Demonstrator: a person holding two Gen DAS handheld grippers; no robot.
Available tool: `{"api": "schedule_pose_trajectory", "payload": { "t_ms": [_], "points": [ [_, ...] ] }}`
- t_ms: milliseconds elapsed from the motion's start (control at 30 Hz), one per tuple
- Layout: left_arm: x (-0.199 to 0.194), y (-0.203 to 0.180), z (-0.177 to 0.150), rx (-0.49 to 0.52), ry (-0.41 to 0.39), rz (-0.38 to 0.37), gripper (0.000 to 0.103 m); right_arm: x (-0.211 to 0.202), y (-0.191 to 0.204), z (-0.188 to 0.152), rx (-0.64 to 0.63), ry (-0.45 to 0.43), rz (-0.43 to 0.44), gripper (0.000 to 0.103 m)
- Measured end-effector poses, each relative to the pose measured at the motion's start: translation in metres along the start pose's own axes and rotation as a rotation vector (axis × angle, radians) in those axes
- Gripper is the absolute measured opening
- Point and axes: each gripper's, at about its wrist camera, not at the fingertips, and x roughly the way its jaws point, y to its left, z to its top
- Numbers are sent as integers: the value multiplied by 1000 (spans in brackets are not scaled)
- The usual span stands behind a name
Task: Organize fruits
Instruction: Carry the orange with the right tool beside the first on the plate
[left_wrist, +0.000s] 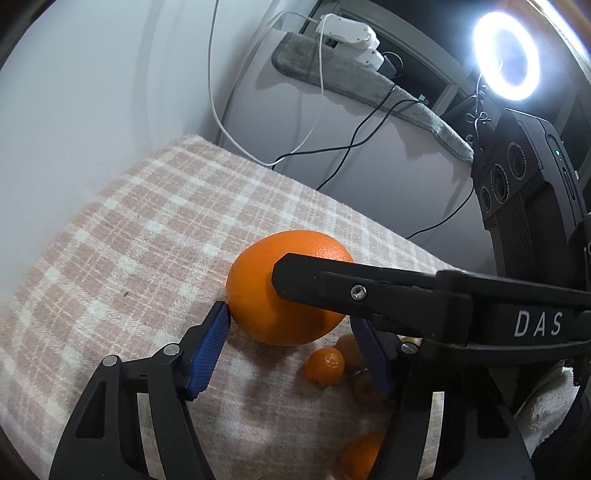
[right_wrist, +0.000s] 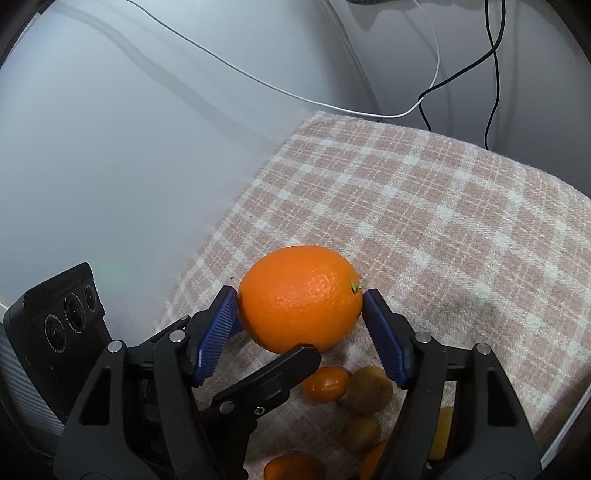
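Both grippers, left (left_wrist: 291, 321) and right (right_wrist: 300, 312), were clamped on the big orange (right_wrist: 300, 299) above the plaid cloth (right_wrist: 443, 206), far of the small fruits (right_wrist: 325, 384): handover step; one should release.

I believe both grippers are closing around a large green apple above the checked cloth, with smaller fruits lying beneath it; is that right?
Not quite: it is a large orange, not a green apple. The right wrist view shows it between the right gripper pads; the left gripper, checked cloth and smaller fruits are as described.
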Motion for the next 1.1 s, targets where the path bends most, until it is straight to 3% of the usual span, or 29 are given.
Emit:
{"api": "schedule_pose_trajectory", "payload": {
  "t_ms": [600, 1100],
  "points": [
    [-46, -55, -15, 85, -72, -25, 67, -72, 16, -32, -33, -119, -20, 73],
    [-49, -136, -42, 186, -44, -140, 67, -152, -22, -85, 25, -227, -103, 73]
  ]
}}
